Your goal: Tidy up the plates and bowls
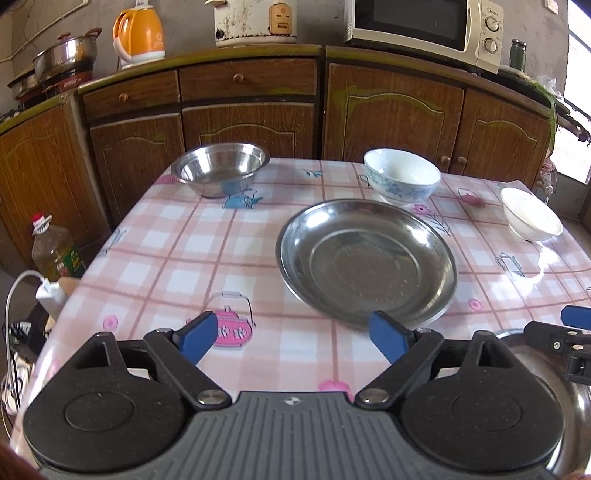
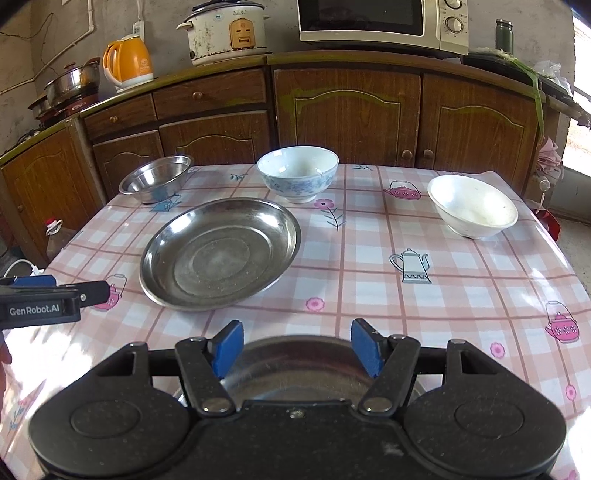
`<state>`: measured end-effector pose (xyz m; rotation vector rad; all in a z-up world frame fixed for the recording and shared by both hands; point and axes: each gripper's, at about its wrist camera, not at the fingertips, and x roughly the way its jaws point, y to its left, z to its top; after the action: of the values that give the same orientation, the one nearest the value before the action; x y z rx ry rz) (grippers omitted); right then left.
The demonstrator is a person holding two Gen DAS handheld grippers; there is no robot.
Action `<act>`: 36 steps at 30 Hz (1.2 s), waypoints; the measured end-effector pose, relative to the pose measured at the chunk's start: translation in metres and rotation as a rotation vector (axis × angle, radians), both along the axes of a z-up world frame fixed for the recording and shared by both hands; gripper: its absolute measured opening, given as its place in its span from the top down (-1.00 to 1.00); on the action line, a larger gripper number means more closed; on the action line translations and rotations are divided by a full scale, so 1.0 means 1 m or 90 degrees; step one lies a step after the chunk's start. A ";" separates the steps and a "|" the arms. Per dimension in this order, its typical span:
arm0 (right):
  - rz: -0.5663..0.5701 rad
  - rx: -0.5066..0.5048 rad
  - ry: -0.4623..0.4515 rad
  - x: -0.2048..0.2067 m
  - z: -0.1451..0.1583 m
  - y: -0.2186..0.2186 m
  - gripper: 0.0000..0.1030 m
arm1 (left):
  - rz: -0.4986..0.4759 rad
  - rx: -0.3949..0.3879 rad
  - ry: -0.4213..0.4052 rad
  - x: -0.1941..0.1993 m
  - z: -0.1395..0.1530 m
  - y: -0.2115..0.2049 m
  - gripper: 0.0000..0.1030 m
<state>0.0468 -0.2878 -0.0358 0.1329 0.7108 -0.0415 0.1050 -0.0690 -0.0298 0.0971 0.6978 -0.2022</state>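
Note:
A large steel plate (image 1: 365,258) (image 2: 218,254) lies mid-table. Behind it stand a steel bowl (image 1: 219,168) (image 2: 157,177), a blue-patterned bowl (image 1: 400,177) (image 2: 297,175) and, to the right, a white bowl (image 1: 530,214) (image 2: 472,206). My left gripper (image 1: 293,338) (image 2: 66,286) is open over bare tablecloth, its right pad near the big plate's front rim. A second steel plate (image 2: 295,369) (image 1: 561,398) lies at the table's near edge. Above it my right gripper (image 2: 298,347) (image 1: 565,325) hovers open, its blue pads not pressing on the plate.
The checked tablecloth (image 2: 406,295) covers a table that drops off at left and right. Wooden cabinets (image 2: 351,110) behind carry a kettle (image 2: 129,62), rice cooker (image 2: 225,31) and microwave (image 2: 380,22). An oil bottle (image 1: 55,251) and a charger (image 1: 50,293) sit left of the table.

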 end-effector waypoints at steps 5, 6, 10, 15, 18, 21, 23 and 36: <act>-0.007 0.009 0.005 0.034 -0.005 -0.004 -0.50 | -0.007 0.005 -0.002 0.030 -0.004 0.001 -0.79; -0.007 0.010 0.008 0.041 -0.006 -0.005 -0.50 | -0.008 0.003 0.002 0.036 -0.007 0.001 -0.79; -0.011 0.013 0.017 0.069 -0.013 -0.009 -0.51 | -0.009 -0.010 0.031 0.060 -0.019 0.001 -0.79; -0.043 0.058 0.039 0.103 -0.028 -0.024 -0.52 | 0.003 -0.014 0.047 0.086 -0.032 0.002 -0.79; -0.054 0.074 0.056 0.120 -0.038 -0.031 -0.52 | 0.006 -0.020 0.062 0.100 -0.039 0.003 -0.79; -0.057 0.081 0.067 0.134 -0.046 -0.034 -0.52 | 0.004 -0.020 0.075 0.110 -0.046 0.002 -0.79; -0.057 0.092 0.071 0.140 -0.050 -0.035 -0.52 | 0.003 -0.014 0.075 0.115 -0.050 0.000 -0.78; -0.016 0.092 0.072 0.165 -0.062 -0.017 -0.31 | -0.012 0.001 0.073 0.129 -0.060 -0.009 -0.06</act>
<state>0.2122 -0.3052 -0.0976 0.2789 0.8246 -0.0220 0.2341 -0.0776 -0.0894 0.0948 0.8108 -0.2264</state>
